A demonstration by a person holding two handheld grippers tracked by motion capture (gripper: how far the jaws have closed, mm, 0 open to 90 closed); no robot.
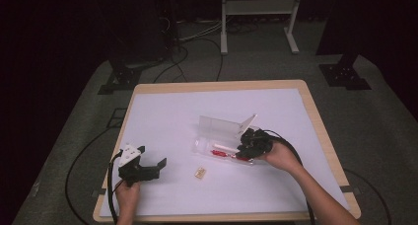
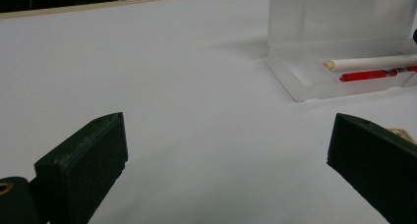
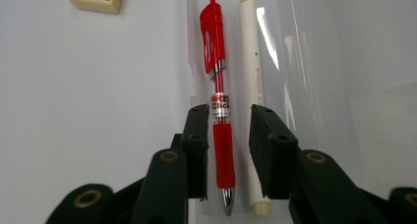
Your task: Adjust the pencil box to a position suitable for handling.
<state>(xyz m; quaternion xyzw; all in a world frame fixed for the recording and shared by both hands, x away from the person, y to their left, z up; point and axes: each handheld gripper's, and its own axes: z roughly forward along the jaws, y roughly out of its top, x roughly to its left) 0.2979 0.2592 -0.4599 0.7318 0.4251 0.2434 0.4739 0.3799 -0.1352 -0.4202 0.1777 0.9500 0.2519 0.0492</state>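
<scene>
The work in hand looks like packing stationery into the clear plastic case [image 1: 223, 147], which sits with its lid up near the middle of the bench [image 1: 162, 116], slightly toward the right edge. The red pen [image 3: 219, 94] already lies in the tray alongside a cream pen [image 3: 254, 86], and the right claw [image 3: 223, 150] straddles the red pen's grip with its jaws part open, a gap on either side, so nothing is clamped; I judge the pen has just been set down. The left claw [image 2: 223, 160] hangs wide open and empty near the bench's front left corner. An eraser [image 1: 199, 172] lies loose on the bench just in front of the case. Next, probably, the right claw lifts clear without dragging the pen, then fetches the eraser.
</scene>
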